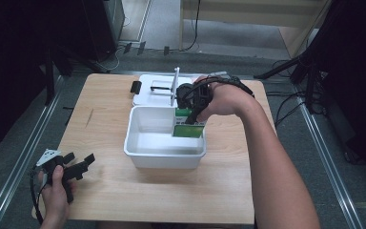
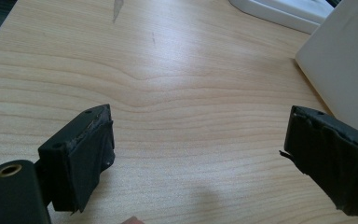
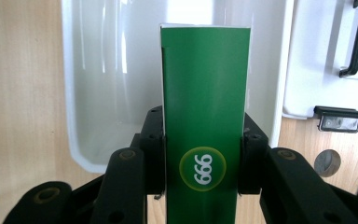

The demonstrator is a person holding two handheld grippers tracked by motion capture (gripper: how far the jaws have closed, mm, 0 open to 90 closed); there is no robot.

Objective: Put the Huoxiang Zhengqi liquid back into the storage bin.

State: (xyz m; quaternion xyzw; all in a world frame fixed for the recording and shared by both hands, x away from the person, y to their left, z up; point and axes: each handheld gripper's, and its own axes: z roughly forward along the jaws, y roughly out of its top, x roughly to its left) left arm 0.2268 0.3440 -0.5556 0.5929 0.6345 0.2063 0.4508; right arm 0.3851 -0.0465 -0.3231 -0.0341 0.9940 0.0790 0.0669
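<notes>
R gripper (image 3: 203, 158): black hinged linkage w/ two flat pads clamped on the narrow sides of a green box (image 3: 205, 116), a tall rectangular carton of smooth printed card w/ a white edge along its top and a round yellow-ringed badge reading "666". In the high view the R gripper (image 1: 194, 109) points down over the right-hand part of a white tub (image 1: 164, 152), and the green box (image 1: 188, 125) stands upright inside it, close to the right wall. Tub: rectangular, glossy moulded plastic, rounded corners, thick rolled rim, interior walls showing soft reflections. Behind it, touching or just beside its far rim, lies a flat white lid (image 1: 145, 93) w/ a black bar handle and a white panel standing upright at its right part; a small black clip (image 1: 135, 86) sits at the lid's left edge. L gripper (image 1: 78, 164): held low at the near left corner of the bench (image 1: 109, 191), jaws spread wide, nothing between them; its pads (image 2: 88, 154) are wrapped in wrinkled matte black tape w/ frayed edges. Bench: pale wood-grain laminate, flat, matte w/ slight sheen.
</notes>
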